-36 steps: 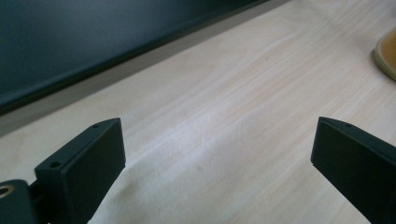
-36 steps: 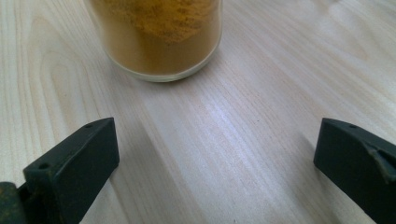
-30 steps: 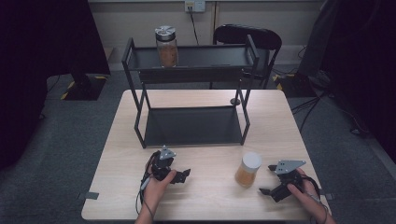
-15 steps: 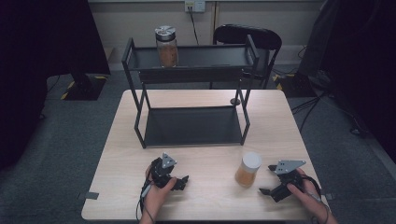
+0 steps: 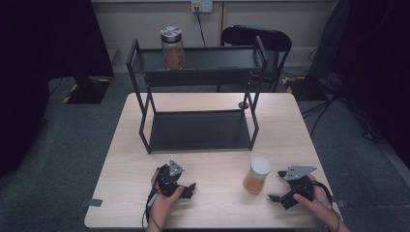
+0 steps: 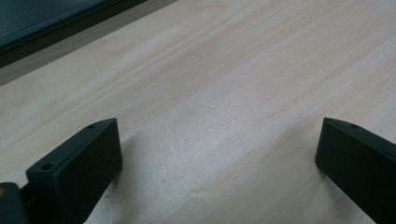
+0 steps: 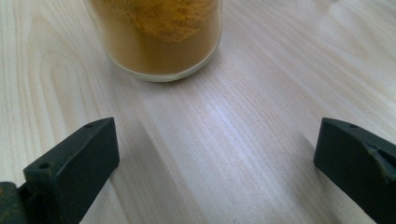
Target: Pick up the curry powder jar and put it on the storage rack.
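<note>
- Jar of orange-brown powder [image 5: 256, 175] with a pale lid, upright on the wooden table [image 5: 212, 102], near the front edge and forward-right of the black two-tier rack [image 5: 197, 96].
- Right gripper [image 5: 281, 185] just right of that jar, low over the tabletop, jaws pointed at it and spread wide with nothing between them; grey three-cornered plate facing up.
- Right hand [image 5: 316, 198] wrapped around the gripper body from behind, forearm entering from the bottom right corner, wrist roughly level.
- In the right gripper view, jar base [image 7: 156, 37] straight ahead and a little left of centre, standing apart from both black jaws, bare wood in the gap.
- Left gripper [image 5: 186, 189] well to the left of the jar, also near the front edge, jaws angled right toward the jar; grey plate tilted up toward the rack.
- Left hand [image 5: 162, 195] gripping from below and behind, forearm rising from the bottom edge, cable trailing down beside the wrist.
- Left jaws just opened out to full width, nothing between them; in the left gripper view, plain tabletop ahead, with the rack's dark lower shelf [image 6: 56, 18] at the upper left.
- Second jar [image 5: 172, 48] with a metal lid, holding brownish contents, upright on the rack's top shelf, left of its centre, far from the powder jar.
- Black chair [image 5: 256, 41] behind the rack.
</note>
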Available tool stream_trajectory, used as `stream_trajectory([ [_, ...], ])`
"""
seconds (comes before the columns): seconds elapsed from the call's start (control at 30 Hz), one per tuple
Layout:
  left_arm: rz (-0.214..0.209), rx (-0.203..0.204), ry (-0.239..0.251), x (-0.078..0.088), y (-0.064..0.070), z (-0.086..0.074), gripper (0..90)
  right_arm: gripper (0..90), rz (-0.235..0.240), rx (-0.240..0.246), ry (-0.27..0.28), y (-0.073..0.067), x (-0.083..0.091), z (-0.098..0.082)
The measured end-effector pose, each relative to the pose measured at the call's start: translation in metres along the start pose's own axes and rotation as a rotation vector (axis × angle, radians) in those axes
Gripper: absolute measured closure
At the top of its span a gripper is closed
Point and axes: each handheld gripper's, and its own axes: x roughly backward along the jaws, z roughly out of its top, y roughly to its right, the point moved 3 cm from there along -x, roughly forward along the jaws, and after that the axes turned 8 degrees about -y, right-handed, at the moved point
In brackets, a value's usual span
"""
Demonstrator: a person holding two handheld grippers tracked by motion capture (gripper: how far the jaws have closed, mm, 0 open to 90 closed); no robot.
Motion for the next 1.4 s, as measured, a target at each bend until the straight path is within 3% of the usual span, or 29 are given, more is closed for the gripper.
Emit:
stream_trajectory([
  [0.17, 0.000, 0.000, 0.000, 0.000, 0.000, 0.000, 0.0, 0.6, 0.006, 0.006, -0.040, 0.002, 0.003, 0.008],
  [0.27, 0.000, 0.000, 0.000, 0.000, 0.000, 0.000, 0.0, 1.7, 0.031, -0.050, -0.030, 0.007, 0.004, 0.008],
  [0.5, 0.000, 0.000, 0.001, 0.000, 0.000, 0.000, 0.0, 1.6, 0.019, -0.024, -0.015, 0.006, 0.012, 0.017],
  [0.73, 0.000, 0.000, 0.000, 0.000, 0.000, 0.000, 0.0, 1.4, 0.056, -0.024, 0.031, 0.009, 0.018, 0.032],
  [1.1, 0.000, 0.000, 0.000, 0.000, 0.000, 0.000, 0.0, 1.0, 0.070, -0.020, 0.085, 0.006, 0.013, 0.045],
  [1.3, 0.000, 0.001, 0.001, 0.000, 0.000, 0.000, 0.0, 4.9, 0.114, -0.022, 0.120, 0.009, 0.009, 0.051],
  [1.4, 0.000, 0.001, 0.000, 0.000, 0.000, 0.000, 0.0, 11.4, 0.131, -0.029, 0.150, 0.010, 0.007, 0.051],
])
